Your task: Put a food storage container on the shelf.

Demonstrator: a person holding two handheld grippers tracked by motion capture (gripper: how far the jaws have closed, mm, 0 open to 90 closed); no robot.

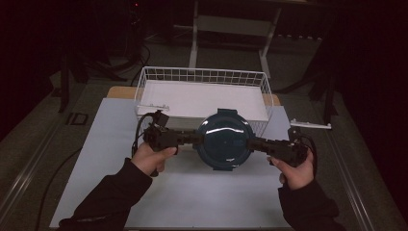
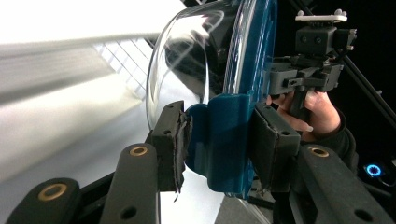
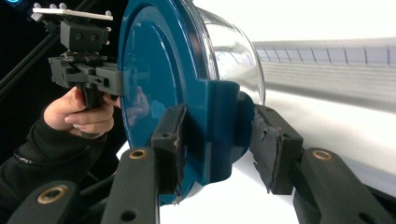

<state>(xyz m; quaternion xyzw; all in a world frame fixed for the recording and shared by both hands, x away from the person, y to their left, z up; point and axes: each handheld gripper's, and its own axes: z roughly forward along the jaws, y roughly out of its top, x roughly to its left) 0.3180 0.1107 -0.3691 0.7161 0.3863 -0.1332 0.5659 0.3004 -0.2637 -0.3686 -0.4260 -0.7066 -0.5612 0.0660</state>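
Both grippers, left gripper (image 1: 185,138) and right gripper (image 1: 260,143), pinch opposite side clips of a round teal-lidded container (image 1: 224,138) at frame centre, apparently lifted off the desk (image 1: 96,159); the wire basket (image 1: 144,86) sits just behind, toward the top.

the teal lid (image 1: 224,138) covers whatever its clear bowl (image 2: 187,60) holds, and glare on the glass hides the inside. the lid also hides part of the near rim of the wire basket (image 1: 202,77) behind it. past the basket the room is too dark to make out. the lid's lower edge is cut off in both gripper views.
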